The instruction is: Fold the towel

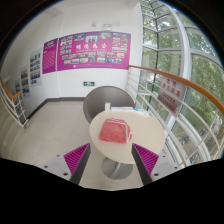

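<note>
A pink towel [115, 130] lies folded in a small bundle on a round white table [140, 128], beyond my fingers. My gripper [111, 160] is open and empty, held well above the table, with its two magenta pads [77, 156] spread wide on either side. Nothing is between the fingers. The table's round foot [119, 168] shows between them below.
A grey chair [105, 101] stands behind the table. A curved wooden handrail [190, 87] and glass windows run along the right. A white wall with pink posters [95, 48] stands at the back. Pale tiled floor lies around the table.
</note>
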Tool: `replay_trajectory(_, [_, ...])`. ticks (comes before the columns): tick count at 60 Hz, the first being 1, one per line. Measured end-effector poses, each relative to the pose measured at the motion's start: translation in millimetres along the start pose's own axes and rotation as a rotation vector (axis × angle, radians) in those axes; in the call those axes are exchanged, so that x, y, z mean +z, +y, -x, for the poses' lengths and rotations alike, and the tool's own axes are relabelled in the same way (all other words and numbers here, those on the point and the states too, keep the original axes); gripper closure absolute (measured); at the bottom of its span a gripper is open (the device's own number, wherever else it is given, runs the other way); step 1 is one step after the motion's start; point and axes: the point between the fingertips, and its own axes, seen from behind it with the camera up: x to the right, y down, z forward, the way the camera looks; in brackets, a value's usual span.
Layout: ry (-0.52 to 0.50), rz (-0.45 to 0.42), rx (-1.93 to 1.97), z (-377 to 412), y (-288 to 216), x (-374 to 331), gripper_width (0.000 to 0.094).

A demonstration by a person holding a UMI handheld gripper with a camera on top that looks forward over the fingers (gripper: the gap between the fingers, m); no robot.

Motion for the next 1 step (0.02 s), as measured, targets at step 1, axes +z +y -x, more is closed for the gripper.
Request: replay_trajectory(1, [0.002,-0.003,0.000,-1.2,2.6,-1.4,0.0077])
